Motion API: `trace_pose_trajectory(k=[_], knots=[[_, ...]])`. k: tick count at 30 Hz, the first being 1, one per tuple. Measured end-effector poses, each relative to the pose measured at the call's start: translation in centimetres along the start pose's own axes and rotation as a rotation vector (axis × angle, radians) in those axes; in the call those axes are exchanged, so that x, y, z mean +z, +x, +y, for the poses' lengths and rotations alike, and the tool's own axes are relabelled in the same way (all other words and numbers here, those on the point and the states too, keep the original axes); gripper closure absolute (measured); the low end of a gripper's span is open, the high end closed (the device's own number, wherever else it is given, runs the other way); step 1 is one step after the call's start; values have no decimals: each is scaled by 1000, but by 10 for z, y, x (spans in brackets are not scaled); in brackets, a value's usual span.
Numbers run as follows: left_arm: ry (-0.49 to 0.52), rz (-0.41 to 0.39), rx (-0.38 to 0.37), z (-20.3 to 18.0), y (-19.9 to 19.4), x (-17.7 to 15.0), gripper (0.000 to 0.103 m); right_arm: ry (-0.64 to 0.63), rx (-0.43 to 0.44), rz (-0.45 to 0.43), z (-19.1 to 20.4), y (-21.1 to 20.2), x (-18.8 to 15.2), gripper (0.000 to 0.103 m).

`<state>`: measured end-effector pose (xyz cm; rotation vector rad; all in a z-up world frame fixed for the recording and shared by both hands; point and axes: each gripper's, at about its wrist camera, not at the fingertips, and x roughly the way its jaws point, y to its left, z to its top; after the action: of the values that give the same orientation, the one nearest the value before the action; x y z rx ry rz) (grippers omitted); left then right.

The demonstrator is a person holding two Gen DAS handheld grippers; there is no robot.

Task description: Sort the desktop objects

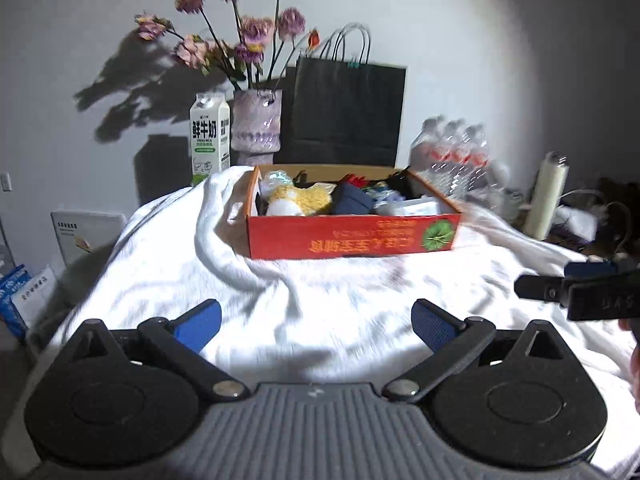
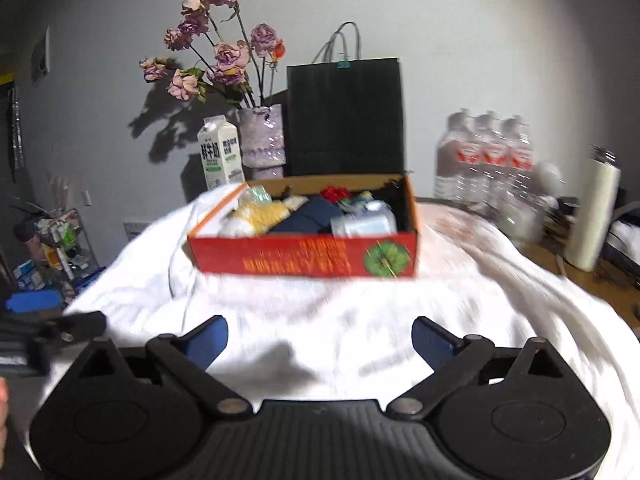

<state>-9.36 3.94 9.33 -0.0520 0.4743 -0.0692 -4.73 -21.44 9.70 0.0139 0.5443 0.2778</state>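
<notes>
A red cardboard box (image 1: 352, 238) (image 2: 304, 258) sits on a rumpled white cloth (image 1: 320, 300) (image 2: 320, 312), well ahead of both grippers. It is filled with several objects, among them a yellow and white plush toy (image 1: 298, 199) (image 2: 260, 214), a dark blue item (image 1: 354, 199) (image 2: 310, 216) and a white packet (image 1: 416, 206) (image 2: 366, 222). My left gripper (image 1: 316, 324) hangs over the cloth, open, with nothing between its blue pads (image 1: 198, 322). My right gripper (image 2: 320, 340) is likewise open and empty. Each gripper shows at the edge of the other's view: the right gripper (image 1: 576, 290) and the left gripper (image 2: 48, 332).
Behind the box stand a milk carton (image 1: 210, 140) (image 2: 221, 156), a vase of purple flowers (image 1: 256, 124) (image 2: 262, 140) and a black paper bag (image 1: 346, 112) (image 2: 346, 118). Water bottles (image 1: 456, 152) (image 2: 486, 156) and a white flask (image 1: 546, 196) (image 2: 592, 212) are at the right. Shelves with clutter (image 2: 52, 248) stand left.
</notes>
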Motion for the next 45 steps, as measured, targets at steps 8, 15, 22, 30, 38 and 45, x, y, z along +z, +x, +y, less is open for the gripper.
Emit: trace_pose_trajectory(k=[8, 15, 22, 30, 38, 45], knots=[[-123, 18, 43, 7, -49, -47, 0, 0, -85, -39, -9, -65, -79, 3], [-17, 21, 77, -16, -13, -62, 0, -34, -83, -107, 2, -65, -89, 0], [39, 62, 115, -20, 61, -48, 0, -15, -64, -25, 9, 23, -73, 0], [-25, 191, 72, -9, 120, -43, 0, 18, -69, 49, 12, 92, -61, 0], [-3, 212, 88, -14, 129, -46, 0, -1, -70, 128, 7, 108, -61, 0], [6, 216, 123, -18, 130, -46, 0, -21, -81, 137, 10, 109, -62, 0]])
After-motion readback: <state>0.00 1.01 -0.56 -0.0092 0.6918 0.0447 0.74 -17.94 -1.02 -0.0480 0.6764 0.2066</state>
